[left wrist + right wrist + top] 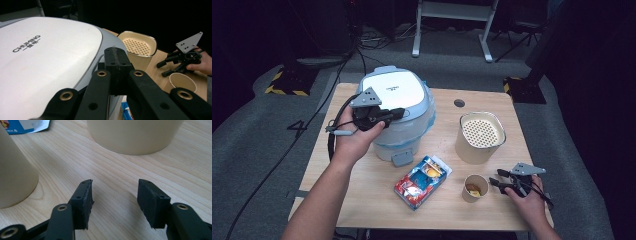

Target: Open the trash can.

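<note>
Paper cup [475, 187] is sitting near the table's [377, 200] front edge toward its right corner, right gripper [498, 178] resting just beside it, jaws gaping, empty. Snack box [422, 181] is lying front-centre. Cream strainer pot [480, 136] is standing behind the cup. Left gripper [398, 113], jaws pressed together, is hovering against the rice cooker [398, 107] at the back-left.
</note>
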The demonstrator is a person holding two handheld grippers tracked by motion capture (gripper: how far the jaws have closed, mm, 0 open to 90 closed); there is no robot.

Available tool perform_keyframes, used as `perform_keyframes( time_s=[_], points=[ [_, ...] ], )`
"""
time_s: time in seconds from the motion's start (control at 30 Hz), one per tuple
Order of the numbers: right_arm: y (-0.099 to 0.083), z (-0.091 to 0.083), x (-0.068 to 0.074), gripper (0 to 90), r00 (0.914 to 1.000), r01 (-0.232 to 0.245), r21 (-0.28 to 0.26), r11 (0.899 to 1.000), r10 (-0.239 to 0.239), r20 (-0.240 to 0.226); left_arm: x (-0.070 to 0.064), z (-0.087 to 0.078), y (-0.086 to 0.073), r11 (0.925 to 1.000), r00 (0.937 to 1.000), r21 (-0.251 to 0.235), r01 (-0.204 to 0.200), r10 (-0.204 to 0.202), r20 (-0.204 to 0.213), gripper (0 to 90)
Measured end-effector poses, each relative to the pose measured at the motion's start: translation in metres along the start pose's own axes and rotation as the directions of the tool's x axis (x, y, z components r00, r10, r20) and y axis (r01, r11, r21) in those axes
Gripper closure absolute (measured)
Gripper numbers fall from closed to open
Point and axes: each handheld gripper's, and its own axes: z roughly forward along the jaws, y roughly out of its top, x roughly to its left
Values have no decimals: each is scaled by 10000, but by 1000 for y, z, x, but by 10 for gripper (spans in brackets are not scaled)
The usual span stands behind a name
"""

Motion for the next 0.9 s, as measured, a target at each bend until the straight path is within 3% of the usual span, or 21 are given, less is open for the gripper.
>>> perform_keyframes(
  time_s=[0.27,0.43,0.5,0.53,0.63,0.73,0.9],
  points=[
    [0,0,0,462,10000,3,2,10000,-3,-11,3,1,-2,9994,9988,39,355,-357,345,900],
    [0,0,0,461,10000,0,1,10000,0,-3,3,-1,-4,9988,9981,-214,433,-423,452,878],
    [0,0,0,461,10000,3,3,10000,-3,-14,2,-3,-5,9963,9956,-562,656,-616,700,719],
    [0,0,0,461,10000,3,3,10000,-3,-14,1,-3,-6,9947,9951,-753,694,-637,756,719],
    [0,0,0,461,10000,4,3,10000,-4,-14,-5,-6,-6,9927,9953,-1087,530,-437,865,603],
    [0,0,0,460,10000,5,4,10000,-5,-13,-13,-9,-6,9892,9889,-1393,448,-241,1465,506],
    [0,0,0,460,10000,5,3,10000,-5,-12,-25,-12,-11,9931,9896,-1161,-154,317,1401,447]
  ],
)
